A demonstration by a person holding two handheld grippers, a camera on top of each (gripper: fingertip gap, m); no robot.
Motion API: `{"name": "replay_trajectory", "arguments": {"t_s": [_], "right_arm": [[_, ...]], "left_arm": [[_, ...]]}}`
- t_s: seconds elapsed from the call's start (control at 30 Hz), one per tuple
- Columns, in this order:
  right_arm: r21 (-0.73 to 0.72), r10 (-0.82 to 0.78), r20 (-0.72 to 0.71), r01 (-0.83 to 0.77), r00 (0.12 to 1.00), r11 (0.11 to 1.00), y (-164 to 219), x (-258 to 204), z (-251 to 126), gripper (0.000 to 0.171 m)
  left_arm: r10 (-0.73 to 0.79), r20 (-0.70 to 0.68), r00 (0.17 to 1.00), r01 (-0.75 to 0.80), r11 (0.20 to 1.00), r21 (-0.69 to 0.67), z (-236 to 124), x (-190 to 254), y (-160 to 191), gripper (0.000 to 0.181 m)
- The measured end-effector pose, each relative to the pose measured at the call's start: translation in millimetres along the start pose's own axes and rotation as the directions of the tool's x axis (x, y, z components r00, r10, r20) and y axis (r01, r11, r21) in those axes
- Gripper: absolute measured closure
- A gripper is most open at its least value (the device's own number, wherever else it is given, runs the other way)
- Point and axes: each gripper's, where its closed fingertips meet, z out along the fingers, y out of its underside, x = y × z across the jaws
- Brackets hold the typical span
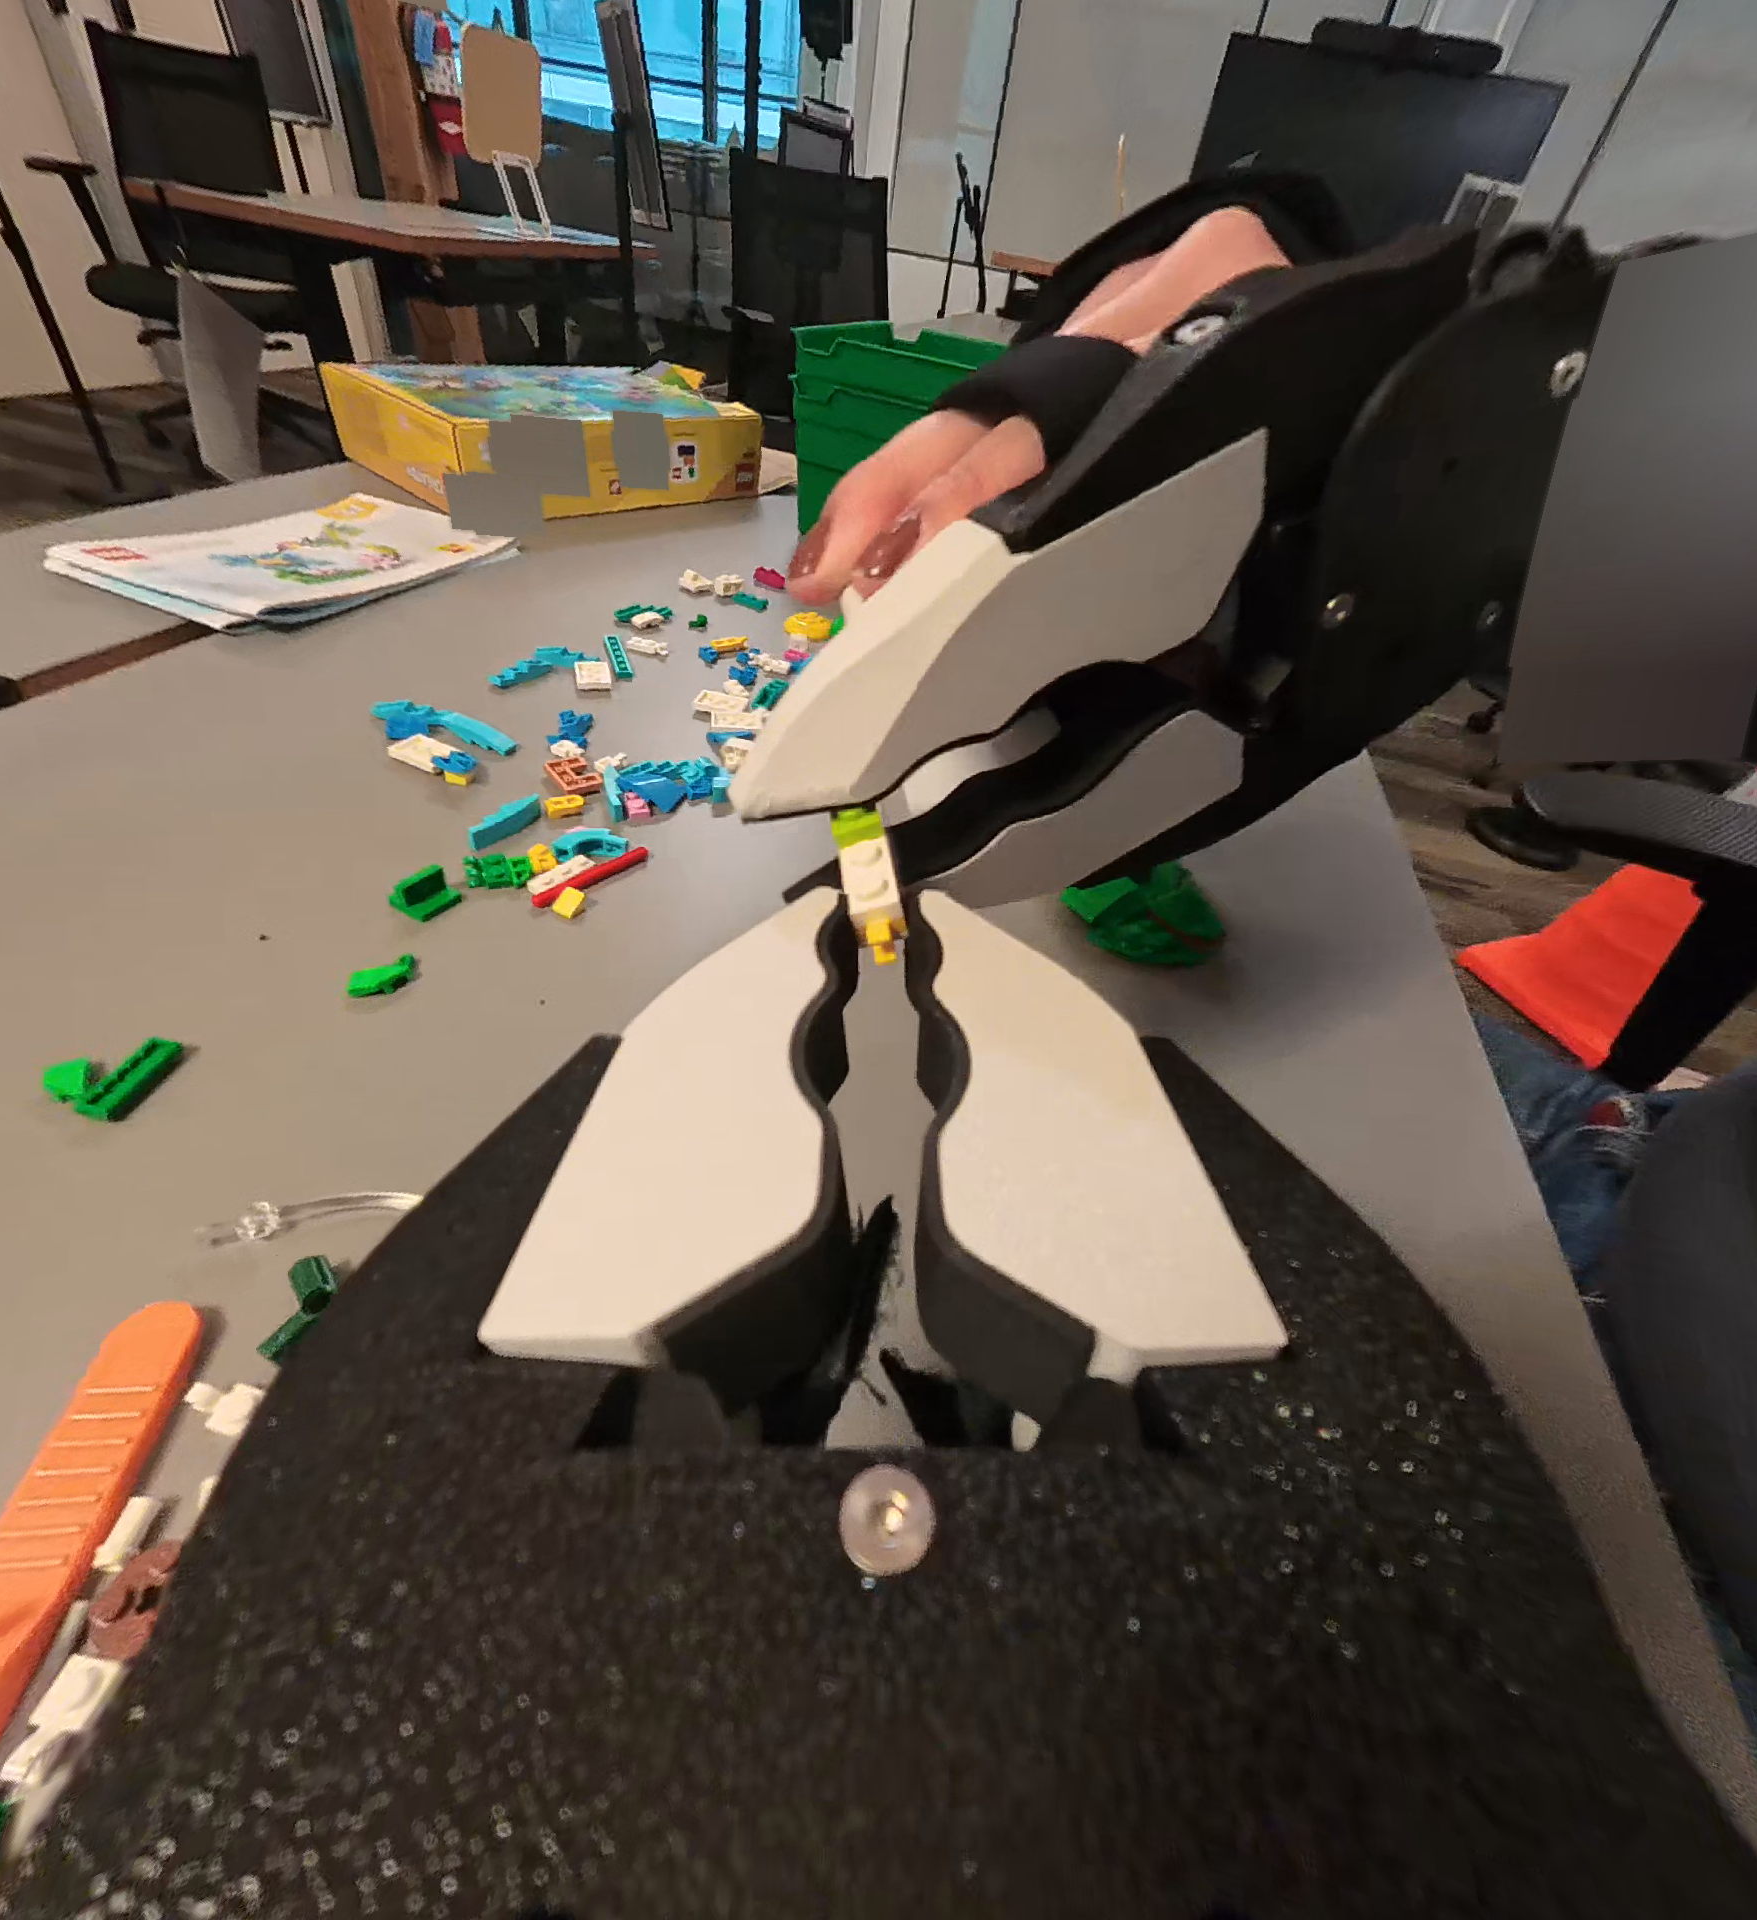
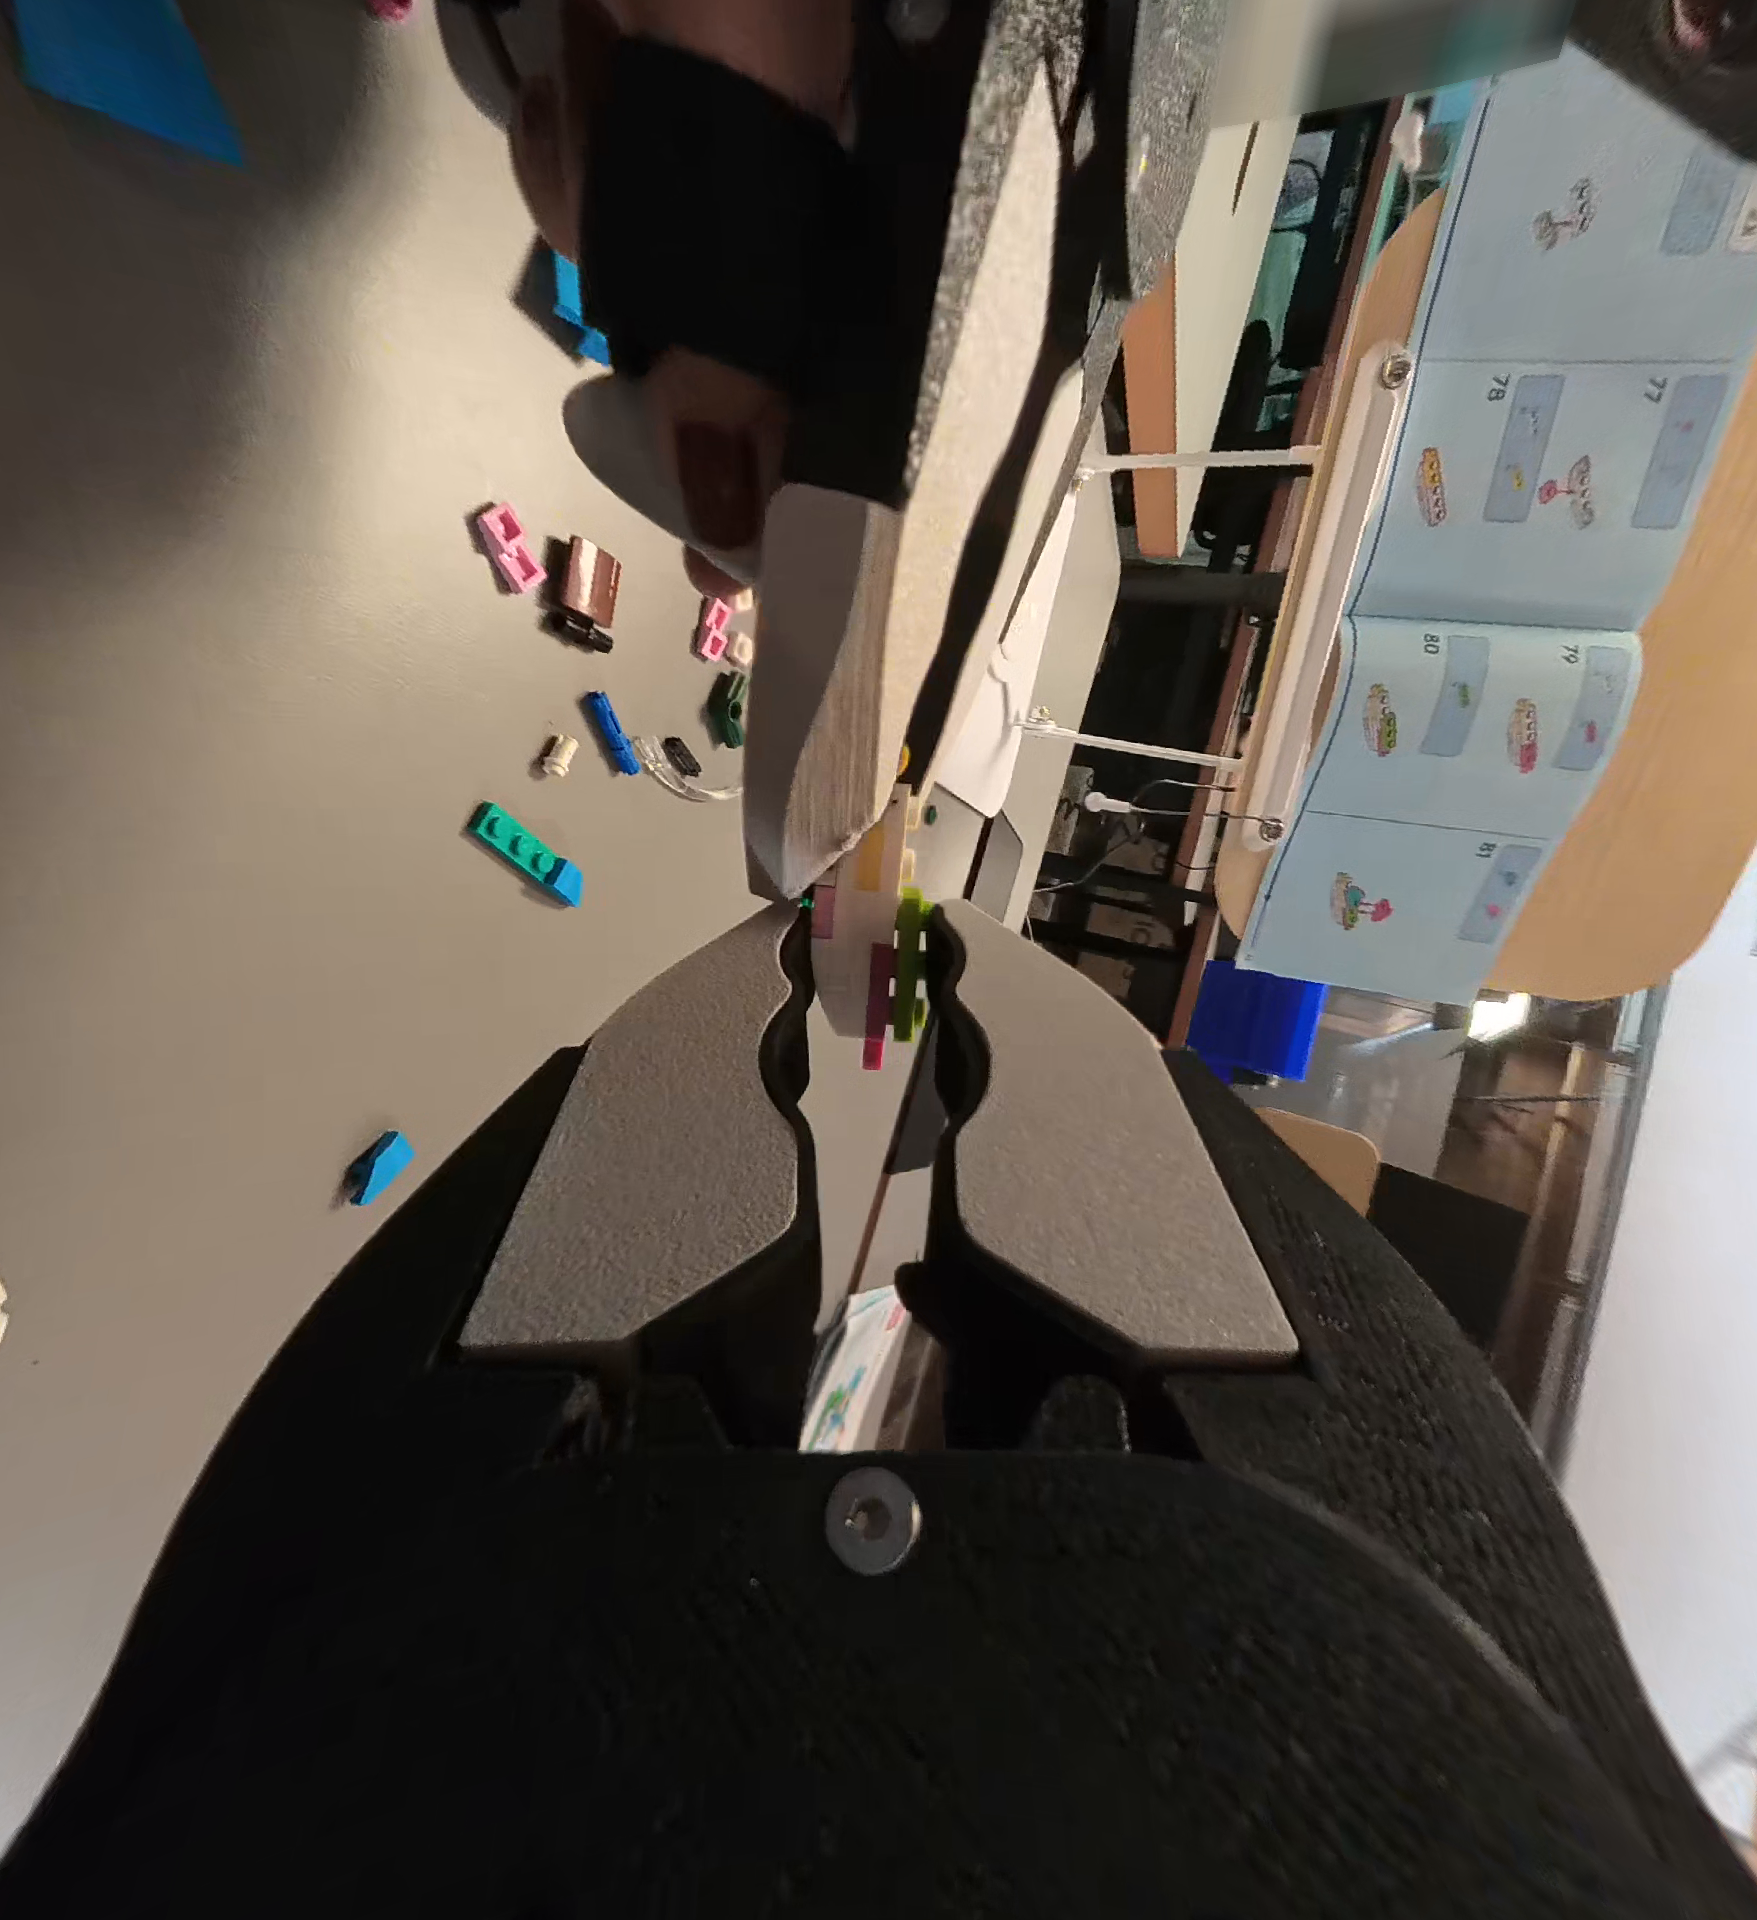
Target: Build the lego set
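Small white, lime and yellow lego stack [image 1: 872, 878] held aloft above the grey tabletop [image 1: 230, 935], pinched at its lower end by the left tongs [image 1: 879, 925] and at its lime top by the right tongs [image 1: 832, 816], both clamped on it. Best done by squeezing straight along the stack's axis, keeping both grips square so the lime plate seats flush rather than tilting. Loose bricks [image 1: 593, 748], booklet [image 1: 282, 561] and yellow box [image 1: 541, 436] well beyond.
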Motion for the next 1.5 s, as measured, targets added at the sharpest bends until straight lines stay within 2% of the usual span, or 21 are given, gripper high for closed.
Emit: {"name": "replay_trajectory", "arguments": {"t_s": [0.1,0.2,0.37,0.47,0.53,0.63,0.83,1.07,1.5], "right_arm": [[0.004,0.004,0.003,-0.004,1.000,1.000,-0.6,1.3,-0.9,0.152],[-0.039,-0.046,-0.087,0.042,0.995,0.998,-0.1,7.4,0.2,0.153],[-0.039,0.041,-0.131,-0.046,0.990,0.998,0.1,12.2,5.0,0.154],[-0.008,0.087,-0.097,-0.088,0.991,0.996,-3.1,10.4,8.1,0.153],[-0.005,0.074,-0.098,-0.075,0.992,0.997,-5.0,9.5,10.6,0.153],[0.000,0.063,-0.117,-0.063,0.991,0.998,-7.3,10.5,14.5,0.153],[0.003,0.033,-0.152,-0.033,0.988,0.999,-9.2,21.0,19.4,0.153],[0.008,-0.025,-0.162,0.027,0.986,1.000,-11.3,27.8,24.6,0.153],[0.042,-0.058,-0.181,0.067,0.982,0.997,-9.7,26.2,33.1,0.153]], "left_arm": [[0.004,-0.004,1.000,-0.004,1.000,0.010,-0.8,1.1,-1.7,0.173],[-0.039,-0.008,0.999,0.040,0.999,0.038,-2.5,-1.6,-4.6,0.173],[-0.066,0.004,0.998,0.066,0.994,0.082,-6.0,-7.3,-8.9,0.173],[-0.097,-0.004,0.995,0.097,0.986,0.134,-8.2,-8.4,-15.9,0.164],[-0.103,0.004,0.995,0.102,0.989,0.111,-9.7,-11.3,-13.7,0.172],[-0.113,0.015,0.994,0.111,0.991,0.071,-12.9,-15.3,-10.5,0.173],[-0.129,0.028,0.991,0.124,0.984,0.129,-19.2,-21.4,-17.2,0.173],[-0.120,0.030,0.992,0.116,0.988,0.104,-24.6,-25.5,-16.6,0.173],[-0.164,0.002,0.987,0.162,0.976,0.146,-23.9,-33.6,-12.5,0.173]]}}
